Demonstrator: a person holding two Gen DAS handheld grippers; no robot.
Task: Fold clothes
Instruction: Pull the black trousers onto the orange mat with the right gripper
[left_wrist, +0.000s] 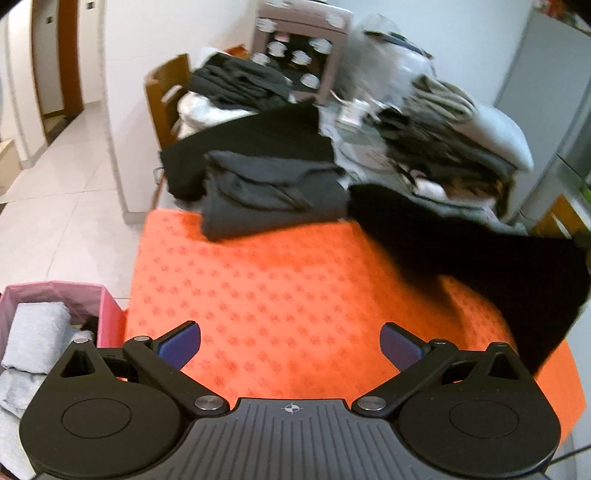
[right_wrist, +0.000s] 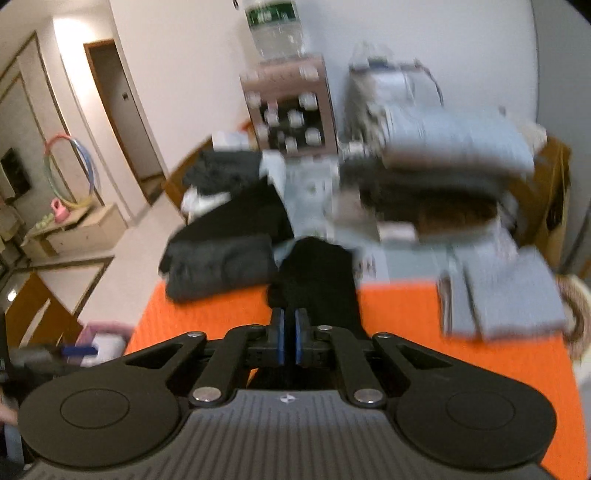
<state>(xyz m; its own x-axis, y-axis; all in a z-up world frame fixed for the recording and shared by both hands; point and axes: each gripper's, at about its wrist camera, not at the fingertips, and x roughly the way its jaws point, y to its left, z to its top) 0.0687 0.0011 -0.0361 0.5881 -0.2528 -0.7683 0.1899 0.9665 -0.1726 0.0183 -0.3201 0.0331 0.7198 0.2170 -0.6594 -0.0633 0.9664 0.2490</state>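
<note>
**Right hand-held gripper clamps black garment, left one gapes**

Hand-held gripper on the right (right_wrist: 289, 341) has its blue pads pressed nearly together, and the black garment (right_wrist: 317, 280) runs straight out from between them toward twelve o'clock, so it is pinched fast there. From the left wrist view that same black garment (left_wrist: 480, 266) hangs in the air at three o'clock, draped over the far right part of the orange cloth. Left hand-held gripper (left_wrist: 290, 347) is spread wide, blue pads (left_wrist: 179, 347) far apart, nothing between them, only orange below.

Biggest thing in play: the orange patterned cloth (left_wrist: 288, 288) covering the tabletop, filling the middle of both views. At twelve o'clock on its far edge sits a folded dark grey garment (left_wrist: 266, 192), with another black piece (left_wrist: 258, 144) spread behind it. Beyond, at one o'clock, a heaped pile of mixed clothes (left_wrist: 443, 133), blurred. A wooden chair (left_wrist: 166, 96) at eleven o'clock carries more dark clothing.

In the right wrist view, a folded grey-blue piece (right_wrist: 506, 299) lies at two o'clock on the orange cloth's edge, too smeared to tell its make.

Down at eight o'clock in the left view, a pink basket (left_wrist: 107, 314) holds folded light grey items (left_wrist: 37, 332).
</note>
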